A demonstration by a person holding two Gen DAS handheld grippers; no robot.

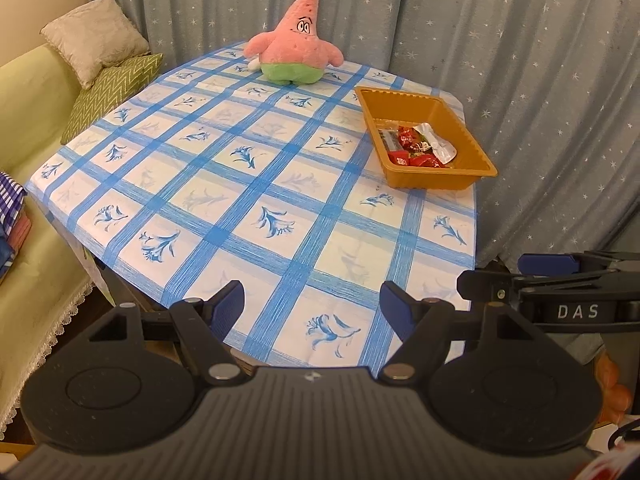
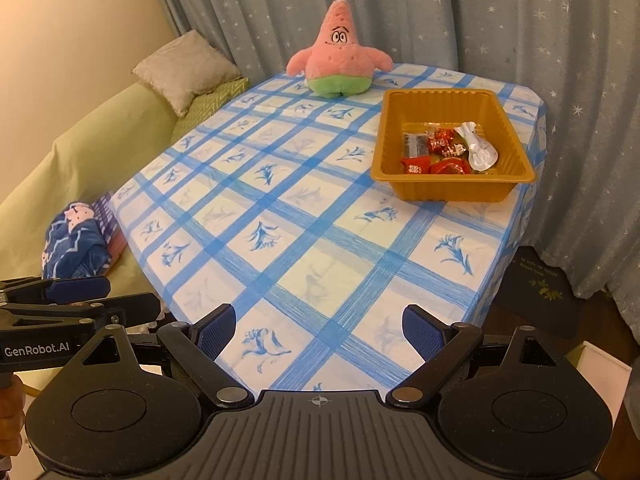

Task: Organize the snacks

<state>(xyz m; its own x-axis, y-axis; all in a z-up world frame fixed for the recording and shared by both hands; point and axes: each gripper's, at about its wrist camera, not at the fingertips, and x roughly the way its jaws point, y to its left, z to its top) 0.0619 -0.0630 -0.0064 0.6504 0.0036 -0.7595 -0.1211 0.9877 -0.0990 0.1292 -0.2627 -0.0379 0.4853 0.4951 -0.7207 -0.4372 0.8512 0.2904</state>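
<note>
At the bottom of each wrist view, the left tongs point(image 1: 312, 300) and right tongs point(image 2: 319, 326) stand wide apart and empty above the near edge of the checked surface point(image 2: 312, 216). Farther back, at the right of the frame, the brown tray point(image 2: 452, 190) holds the wrapped snacks point(image 2: 444, 152). A pink plush toy point(image 2: 339, 54) sits at the far edge.

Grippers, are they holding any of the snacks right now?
No, nothing is held. The left gripper and right gripper both have open jaws over the tablecloth. The snacks all lie in the orange tray.
</note>
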